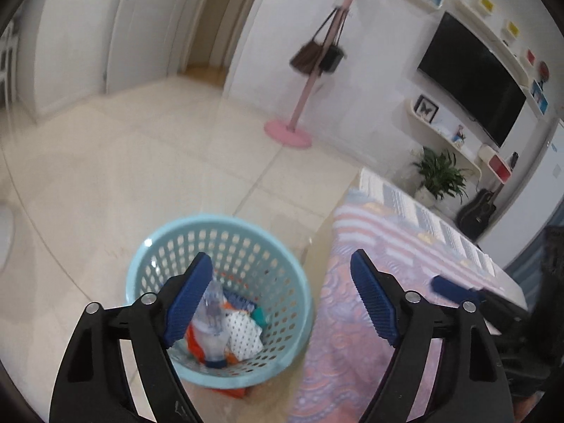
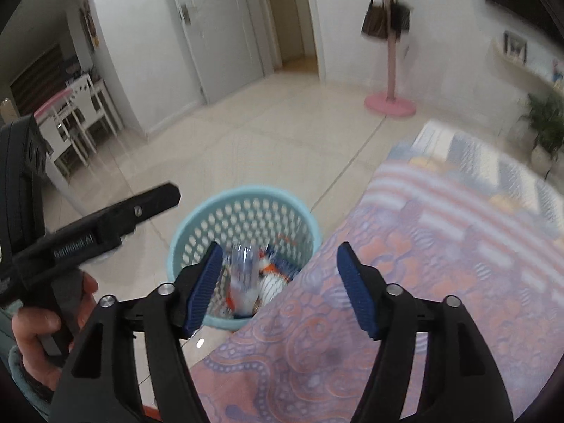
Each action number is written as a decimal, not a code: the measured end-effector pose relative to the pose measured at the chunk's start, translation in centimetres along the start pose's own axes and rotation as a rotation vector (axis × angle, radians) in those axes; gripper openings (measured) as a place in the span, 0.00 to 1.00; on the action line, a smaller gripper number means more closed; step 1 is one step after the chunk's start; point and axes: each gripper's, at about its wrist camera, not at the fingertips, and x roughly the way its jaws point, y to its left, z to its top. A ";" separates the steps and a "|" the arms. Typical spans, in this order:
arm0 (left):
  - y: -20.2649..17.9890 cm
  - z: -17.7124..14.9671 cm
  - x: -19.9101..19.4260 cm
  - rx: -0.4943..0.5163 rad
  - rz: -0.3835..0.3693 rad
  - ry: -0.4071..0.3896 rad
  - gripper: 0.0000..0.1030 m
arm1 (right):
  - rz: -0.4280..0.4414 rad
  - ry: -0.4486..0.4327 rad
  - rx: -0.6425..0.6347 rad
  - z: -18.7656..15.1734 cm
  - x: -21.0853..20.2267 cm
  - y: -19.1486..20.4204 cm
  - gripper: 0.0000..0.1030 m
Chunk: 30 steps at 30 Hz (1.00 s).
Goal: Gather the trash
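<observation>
A light blue perforated basket (image 1: 155,246) stands on the tiled floor beside a table. It holds a clear plastic bottle (image 1: 213,320) with a blue cap, a white dotted wrapper (image 1: 243,335) and orange and blue scraps. My left gripper (image 1: 282,303) is open and empty above the basket and the table edge. In the right wrist view the basket (image 2: 187,232) and the blurred bottle (image 2: 245,278) show again. My right gripper (image 2: 276,287) is open and empty above the table corner. The left gripper's body (image 2: 98,229) shows at the left, held in a hand.
The table's patterned pink and purple cloth (image 1: 370,246) lies to the right of the basket, also in the right wrist view (image 2: 440,246). A pink coat stand (image 1: 299,105) with bags, a TV (image 1: 472,77), a plant (image 1: 440,172) and a guitar (image 1: 476,211) are farther back. White chairs (image 2: 81,116) stand left.
</observation>
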 end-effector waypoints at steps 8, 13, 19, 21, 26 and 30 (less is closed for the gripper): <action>-5.7 -2.2 -5.6 0.064 0.175 -0.111 0.81 | -0.167 -0.248 -0.130 -0.8 -8.6 0.4 0.74; -7.6 -4.6 -6.3 0.097 0.276 -0.197 0.82 | -0.208 -0.273 -0.081 -2.6 -10.1 -2.0 0.74; -7.9 -5.3 -4.3 0.090 0.306 -0.157 0.82 | -0.207 -0.266 0.003 -4.4 -10.2 -5.6 0.74; -8.1 -5.3 -4.1 0.095 0.323 -0.158 0.82 | -0.195 -0.264 0.025 -4.8 -10.0 -6.4 0.74; -8.7 -5.7 -4.8 0.109 0.334 -0.190 0.83 | -0.182 -0.263 0.028 -5.0 -9.7 -6.6 0.74; -8.8 -5.7 -5.5 0.103 0.336 -0.216 0.84 | -0.201 -0.290 0.007 -5.2 -10.4 -6.4 0.74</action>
